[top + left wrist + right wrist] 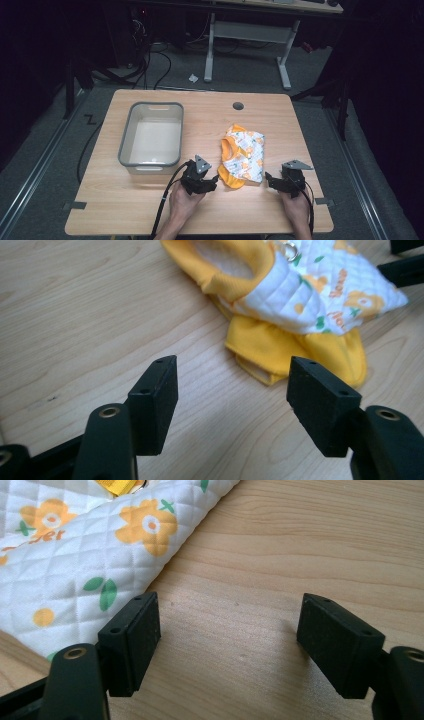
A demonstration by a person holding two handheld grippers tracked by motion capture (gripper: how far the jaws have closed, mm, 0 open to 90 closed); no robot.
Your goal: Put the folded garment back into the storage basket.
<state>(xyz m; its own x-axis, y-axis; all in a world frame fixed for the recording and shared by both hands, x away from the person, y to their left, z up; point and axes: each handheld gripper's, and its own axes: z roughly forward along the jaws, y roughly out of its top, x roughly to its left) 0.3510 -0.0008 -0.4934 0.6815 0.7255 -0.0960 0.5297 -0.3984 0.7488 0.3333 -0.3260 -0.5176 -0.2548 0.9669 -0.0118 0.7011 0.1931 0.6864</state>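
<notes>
A folded quilted garment (242, 155), white with orange flowers and a yellow lining, lies flat on the wooden table (120, 205), right of centre. My left gripper (214, 184) is just off its near left corner, jaws open with nothing between them. In the left gripper view the garment's (300, 295) yellow hem lies just beyond the open left gripper (232, 370). My right gripper (269, 179) is by the garment's near right corner, also open. In the right gripper view the quilted edge (75, 555) runs next to the left jaw of the right gripper (230, 605), with bare wood between the jaws.
An empty grey plastic bin (150, 166) stands on the left half of the table, just beyond my left gripper. A round cable hole (238, 106) sits near the far edge. Behind the table are a white-legged desk (250, 32) and floor cables (150, 60).
</notes>
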